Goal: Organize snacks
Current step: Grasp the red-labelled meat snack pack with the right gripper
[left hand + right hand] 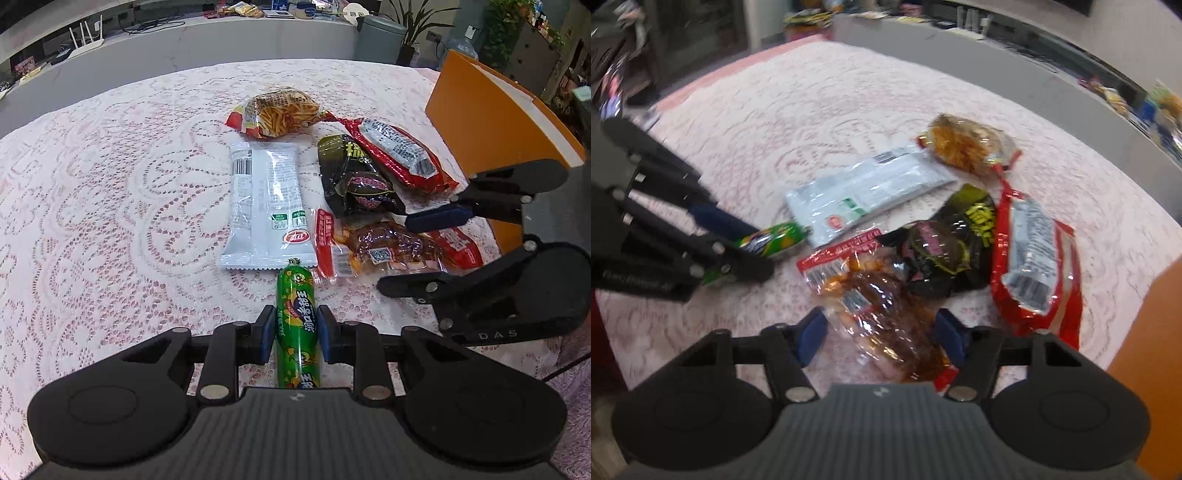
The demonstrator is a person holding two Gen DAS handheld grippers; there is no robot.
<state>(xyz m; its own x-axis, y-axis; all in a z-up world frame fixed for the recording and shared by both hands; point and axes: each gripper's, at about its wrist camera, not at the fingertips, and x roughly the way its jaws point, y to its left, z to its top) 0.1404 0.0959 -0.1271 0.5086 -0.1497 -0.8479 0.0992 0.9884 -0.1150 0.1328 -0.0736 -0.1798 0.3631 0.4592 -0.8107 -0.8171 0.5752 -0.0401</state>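
A green sausage stick (295, 295) lies on the lace tablecloth between the blue pads of my left gripper (295, 332), which stand just clear of its sides. Above it lies a white packet (266, 206). My right gripper (881, 332) is open and straddles a clear packet of brown snack (879, 302) with red ends, with a gap at its left pad. In the left wrist view the right gripper (393, 253) hangs over that packet (384, 247). The right wrist view shows the left gripper (759, 249) at the sausage (775, 238).
A black packet (351, 177), a red packet (399, 151) and a bag of fried sticks (280, 114) lie beyond the clear one. An orange box (480, 122) stands at the right edge. Bare lace tablecloth (110, 184) stretches to the left. A grey counter runs behind.
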